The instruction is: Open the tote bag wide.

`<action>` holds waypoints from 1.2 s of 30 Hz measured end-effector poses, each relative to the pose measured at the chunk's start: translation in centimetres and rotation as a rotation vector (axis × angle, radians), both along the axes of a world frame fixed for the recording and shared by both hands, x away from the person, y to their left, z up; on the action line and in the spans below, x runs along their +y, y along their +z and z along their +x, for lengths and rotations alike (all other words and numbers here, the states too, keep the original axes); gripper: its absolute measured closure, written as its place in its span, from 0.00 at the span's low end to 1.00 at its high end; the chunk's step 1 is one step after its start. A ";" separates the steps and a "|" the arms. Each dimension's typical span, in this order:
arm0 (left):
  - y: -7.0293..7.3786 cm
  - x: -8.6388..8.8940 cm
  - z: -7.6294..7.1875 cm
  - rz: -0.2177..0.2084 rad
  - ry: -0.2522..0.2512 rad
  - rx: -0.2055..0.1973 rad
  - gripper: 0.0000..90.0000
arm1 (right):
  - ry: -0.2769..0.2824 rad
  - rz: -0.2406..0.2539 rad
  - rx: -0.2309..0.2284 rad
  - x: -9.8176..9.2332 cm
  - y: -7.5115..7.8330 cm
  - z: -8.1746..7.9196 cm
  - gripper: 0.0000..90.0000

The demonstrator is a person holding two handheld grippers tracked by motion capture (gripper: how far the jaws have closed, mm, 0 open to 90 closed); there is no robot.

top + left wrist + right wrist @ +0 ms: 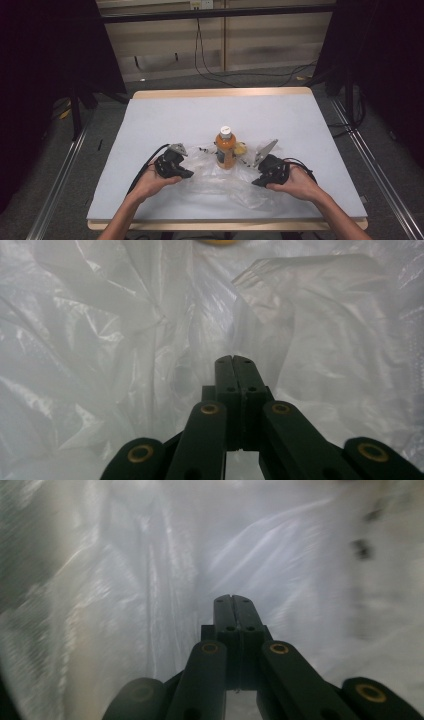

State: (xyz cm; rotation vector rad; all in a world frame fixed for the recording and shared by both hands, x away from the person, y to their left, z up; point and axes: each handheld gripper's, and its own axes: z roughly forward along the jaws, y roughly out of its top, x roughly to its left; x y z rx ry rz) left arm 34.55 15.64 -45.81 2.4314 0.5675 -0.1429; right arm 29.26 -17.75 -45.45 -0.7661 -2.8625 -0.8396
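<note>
One bottle (225, 147), one plastic bag (220, 182), two closed claws.

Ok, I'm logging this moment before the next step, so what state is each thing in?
Bottle: upright, white cap on, standing at the plastic bag.
Plastic bag: crumpled, spread flat on the table.
Left gripper: jaws shut, against the bag.
Right gripper: jaws shut, against the bag.
</note>
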 end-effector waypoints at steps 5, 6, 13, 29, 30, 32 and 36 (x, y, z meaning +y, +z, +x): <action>0.8 0.1 0.3 -0.113 0.056 -0.024 1.00 | -0.111 0.099 -0.056 -1.4 1.0 0.8 1.00; 1.2 0.3 0.4 -0.142 0.077 -0.041 1.00 | -0.159 0.141 -0.088 -2.0 1.2 1.1 1.00; 2.5 1.7 0.1 -0.232 0.138 -0.103 1.00 | -0.255 0.217 -0.188 -3.2 1.9 1.0 1.00; 3.2 6.3 -4.2 -0.357 0.258 -0.241 1.00 | -0.443 0.435 -0.366 -7.3 3.7 -1.9 1.00; 3.1 6.6 -4.6 -0.368 0.268 -0.246 1.00 | -0.452 0.448 -0.369 -7.6 3.6 -2.3 1.00; 3.0 7.3 -5.1 -0.380 0.277 -0.248 1.00 | -0.478 0.463 -0.371 -8.2 3.5 -3.0 1.00; 2.6 8.1 -6.1 -0.383 0.302 -0.247 1.00 | -0.489 0.478 -0.373 -9.0 3.1 -4.6 1.00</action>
